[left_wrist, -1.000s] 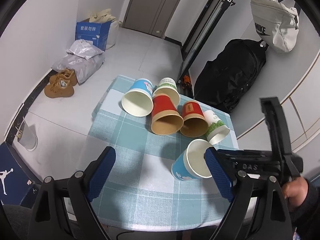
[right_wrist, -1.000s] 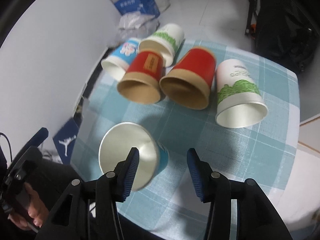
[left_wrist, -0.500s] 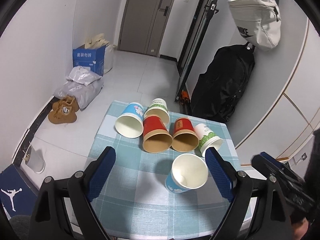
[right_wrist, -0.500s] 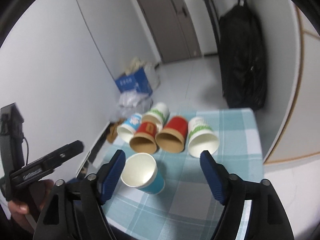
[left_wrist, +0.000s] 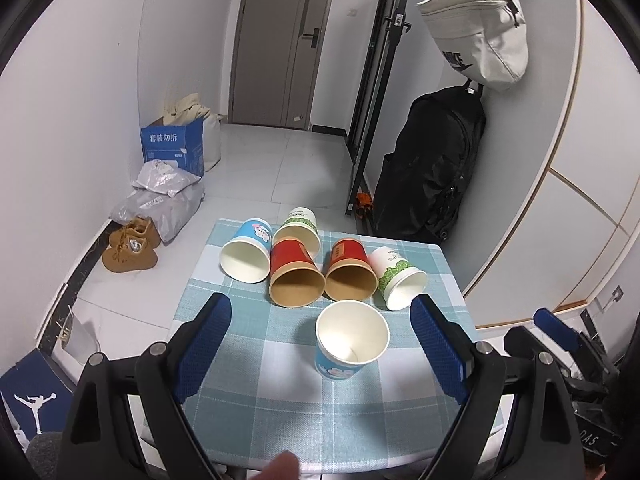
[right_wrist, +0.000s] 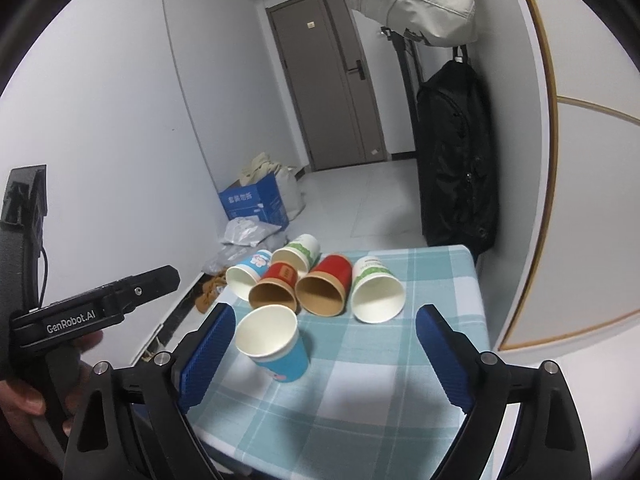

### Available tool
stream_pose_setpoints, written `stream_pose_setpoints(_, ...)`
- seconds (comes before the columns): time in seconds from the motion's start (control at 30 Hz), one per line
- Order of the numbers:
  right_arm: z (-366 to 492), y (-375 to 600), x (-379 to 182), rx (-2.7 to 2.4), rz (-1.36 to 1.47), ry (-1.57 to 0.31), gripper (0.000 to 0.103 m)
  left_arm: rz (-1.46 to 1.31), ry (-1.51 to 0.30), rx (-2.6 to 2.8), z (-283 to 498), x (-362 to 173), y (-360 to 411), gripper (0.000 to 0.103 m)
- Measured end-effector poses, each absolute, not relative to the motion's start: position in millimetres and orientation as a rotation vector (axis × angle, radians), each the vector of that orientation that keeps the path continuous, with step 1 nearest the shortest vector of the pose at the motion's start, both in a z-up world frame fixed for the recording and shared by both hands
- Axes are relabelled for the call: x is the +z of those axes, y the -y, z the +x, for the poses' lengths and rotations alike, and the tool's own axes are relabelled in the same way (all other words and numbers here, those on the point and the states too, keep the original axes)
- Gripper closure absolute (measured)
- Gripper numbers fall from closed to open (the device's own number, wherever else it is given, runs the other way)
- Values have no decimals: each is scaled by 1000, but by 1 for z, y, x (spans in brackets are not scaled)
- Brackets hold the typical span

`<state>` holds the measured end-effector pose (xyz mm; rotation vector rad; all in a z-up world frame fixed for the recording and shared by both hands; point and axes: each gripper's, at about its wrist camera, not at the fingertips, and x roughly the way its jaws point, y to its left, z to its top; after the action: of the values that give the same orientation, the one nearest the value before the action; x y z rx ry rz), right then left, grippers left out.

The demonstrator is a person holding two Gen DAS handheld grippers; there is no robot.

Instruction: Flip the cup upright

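Observation:
A blue paper cup (left_wrist: 351,340) (right_wrist: 272,343) stands upright, mouth up, on the checked tablecloth (left_wrist: 280,408) (right_wrist: 360,400). Behind it several cups lie on their sides: a blue one (left_wrist: 246,254), a green-and-white one (left_wrist: 300,228), two red ones (left_wrist: 294,276) (left_wrist: 350,276), and a white-and-green one (left_wrist: 398,276). My left gripper (left_wrist: 320,348) is open and empty, back from the upright cup. My right gripper (right_wrist: 320,356) is open and empty, also back from it. The left gripper's body shows in the right wrist view (right_wrist: 92,312).
The table is small, with edges close on all sides. On the floor are a blue box (left_wrist: 172,148), a grey bag (left_wrist: 160,196) and brown shoes (left_wrist: 128,246). A black backpack (left_wrist: 428,172) and a white Nike bag (left_wrist: 476,28) hang at the right wall.
The right gripper let go of the blue cup, which now stands upright. Both grippers drew back and up from the table; the right jaws opened wide.

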<state>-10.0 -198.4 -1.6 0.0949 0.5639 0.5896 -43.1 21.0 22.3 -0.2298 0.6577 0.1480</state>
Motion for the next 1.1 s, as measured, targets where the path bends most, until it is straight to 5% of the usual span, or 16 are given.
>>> stream_pose_setpoints(1.1,-19,209,-4,563,88,-531,9,-207,-651,149,-53,22,-13,15)
